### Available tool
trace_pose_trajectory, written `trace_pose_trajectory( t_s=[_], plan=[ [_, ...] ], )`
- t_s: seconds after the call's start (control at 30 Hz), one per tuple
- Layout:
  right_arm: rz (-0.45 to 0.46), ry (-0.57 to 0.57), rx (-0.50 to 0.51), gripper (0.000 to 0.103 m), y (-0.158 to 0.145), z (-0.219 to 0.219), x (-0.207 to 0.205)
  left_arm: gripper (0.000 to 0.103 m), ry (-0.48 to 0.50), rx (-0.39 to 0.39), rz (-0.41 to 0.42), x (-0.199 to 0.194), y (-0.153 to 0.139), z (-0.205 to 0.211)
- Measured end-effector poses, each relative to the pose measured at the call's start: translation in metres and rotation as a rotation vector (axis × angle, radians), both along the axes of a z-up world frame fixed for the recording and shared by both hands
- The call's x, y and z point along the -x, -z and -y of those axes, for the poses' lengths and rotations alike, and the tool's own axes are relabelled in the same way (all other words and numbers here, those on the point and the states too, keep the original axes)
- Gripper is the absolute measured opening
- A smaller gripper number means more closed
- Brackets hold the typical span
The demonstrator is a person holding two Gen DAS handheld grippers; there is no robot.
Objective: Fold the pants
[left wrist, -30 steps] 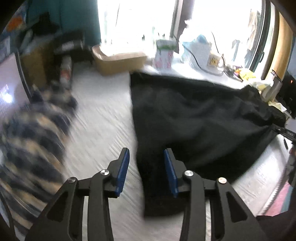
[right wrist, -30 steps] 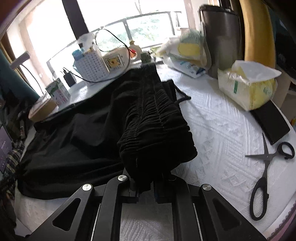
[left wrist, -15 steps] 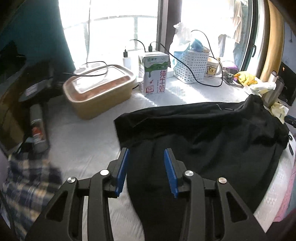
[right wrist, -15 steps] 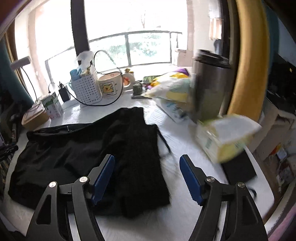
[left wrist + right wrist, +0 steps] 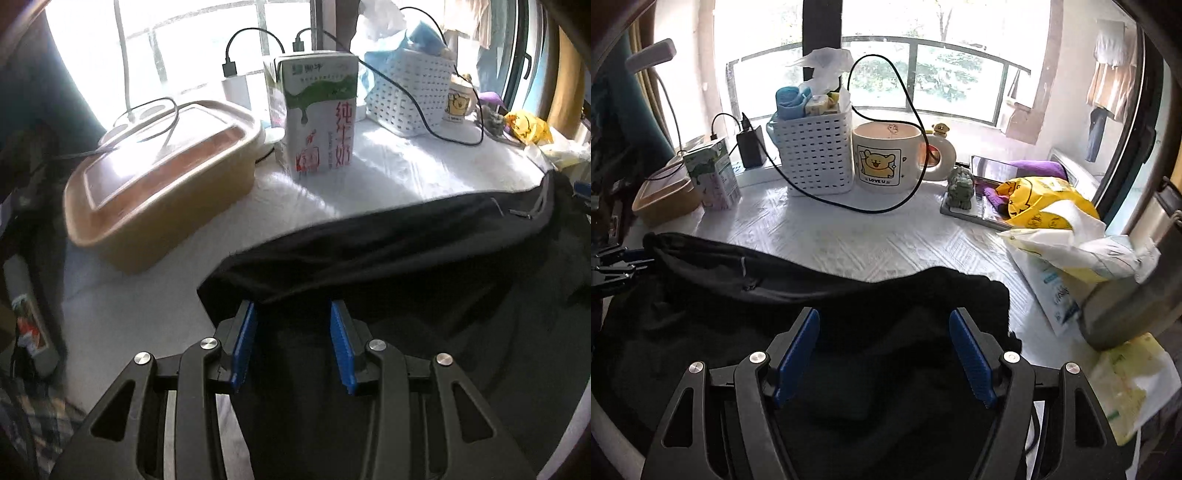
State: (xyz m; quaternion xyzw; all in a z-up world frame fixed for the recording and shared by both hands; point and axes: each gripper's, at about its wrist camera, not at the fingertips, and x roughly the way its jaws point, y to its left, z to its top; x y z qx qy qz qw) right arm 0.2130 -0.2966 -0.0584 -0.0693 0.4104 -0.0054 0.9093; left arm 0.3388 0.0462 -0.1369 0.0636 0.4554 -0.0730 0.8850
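Note:
The black pants point(image 5: 406, 266) lie flat on the white quilted table cover point(image 5: 406, 173). They also fill the lower part of the right wrist view point(image 5: 849, 295). My left gripper point(image 5: 293, 317) is open, low over the pants' far left corner, with fabric between and under its blue pads. My right gripper point(image 5: 884, 328) is open wide over the pants' right end, near the folded edge, holding nothing. The left gripper shows at the left edge of the right wrist view point(image 5: 617, 262).
A tan lidded container point(image 5: 159, 173), a milk carton point(image 5: 317, 114), a white basket point(image 5: 816, 151), a bear mug point(image 5: 886, 155) and cables line the far edge. Yellow and white bags point(image 5: 1071, 236) and a steel flask point(image 5: 1145, 273) crowd the right. A plaid cloth point(image 5: 22, 417) lies left.
My right gripper let go of the pants' gathered waistband, opened wide and pulled up. My left gripper swung forward from the plaid cloth side to the pants' far left corner.

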Motion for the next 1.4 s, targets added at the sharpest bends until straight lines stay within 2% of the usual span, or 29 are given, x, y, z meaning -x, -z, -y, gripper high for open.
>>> trace_pose_trajectory(
  t_s=[0.07, 0.13, 0.17, 0.33, 0.47, 0.57, 0.6, 0.63, 0.7, 0.77, 0.87, 0.97, 1.0, 1.03, 1.07, 1.1, 1.13, 1.27, 1.4],
  plan=[
    [-0.004, 0.009, -0.012, 0.075, 0.003, 0.003, -0.002, 0.03, 0.003, 0.006, 0.005, -0.007, 0.0, 0.0],
    [-0.01, 0.018, -0.018, 0.075, 0.006, 0.005, -0.004, 0.01, 0.008, 0.019, 0.007, -0.014, -0.001, -0.001],
    [-0.013, 0.022, -0.019, 0.075, 0.008, 0.005, -0.006, 0.007, 0.003, 0.024, 0.008, -0.018, -0.002, -0.001],
    [-0.011, 0.042, -0.018, 0.075, 0.008, 0.011, -0.006, 0.004, -0.013, 0.027, 0.041, -0.025, -0.009, -0.001],
    [0.006, 0.042, -0.006, 0.075, 0.003, 0.01, -0.002, 0.005, 0.025, 0.082, 0.101, -0.012, -0.04, -0.002],
    [0.004, -0.003, -0.009, 0.075, 0.003, -0.001, -0.001, 0.008, 0.062, 0.075, 0.085, -0.001, -0.048, -0.004],
    [-0.001, -0.027, -0.007, 0.075, 0.003, -0.007, -0.001, 0.016, 0.074, 0.072, 0.074, 0.002, -0.047, -0.004],
    [-0.004, -0.052, -0.002, 0.075, 0.004, -0.013, -0.002, 0.032, 0.086, 0.072, 0.065, 0.006, -0.044, -0.007],
    [-0.014, -0.148, 0.019, 0.075, 0.007, -0.035, -0.006, 0.052, 0.092, 0.063, 0.045, 0.01, -0.035, -0.01],
    [-0.035, -0.269, 0.046, 0.075, 0.015, -0.058, -0.01, 0.054, 0.081, 0.061, 0.017, 0.01, -0.022, -0.014],
    [-0.078, -0.372, 0.124, 0.069, 0.027, -0.087, -0.018, 0.054, 0.068, 0.068, -0.002, 0.008, -0.011, -0.016],
    [-0.115, -0.448, 0.183, 0.059, 0.036, -0.11, -0.031, 0.054, 0.07, 0.069, 0.004, 0.006, -0.009, -0.016],
    [-0.131, -0.472, 0.196, 0.048, 0.041, -0.116, -0.038, 0.054, 0.073, 0.07, 0.005, 0.006, -0.008, -0.016],
    [-0.145, -0.486, 0.199, 0.026, 0.044, -0.119, -0.042, 0.053, 0.077, 0.074, 0.006, 0.005, -0.007, -0.016],
    [-0.157, -0.497, 0.199, 0.019, 0.048, -0.122, -0.049, 0.049, 0.079, 0.077, 0.01, 0.005, -0.006, -0.016],
    [-0.15, -0.5, 0.205, 0.018, 0.049, -0.125, -0.053, 0.029, 0.081, 0.079, 0.018, 0.004, -0.006, -0.016],
    [-0.147, -0.501, 0.202, 0.018, 0.049, -0.127, -0.059, 0.017, 0.075, 0.078, 0.016, 0.003, -0.005, -0.017],
    [-0.166, -0.451, 0.143, 0.018, 0.046, -0.128, -0.087, 0.014, 0.037, 0.102, 0.031, -0.002, -0.007, -0.027],
    [-0.187, -0.38, 0.066, 0.018, 0.055, -0.12, -0.112, 0.014, -0.021, 0.094, 0.048, -0.008, -0.006, -0.037]
  ],
)
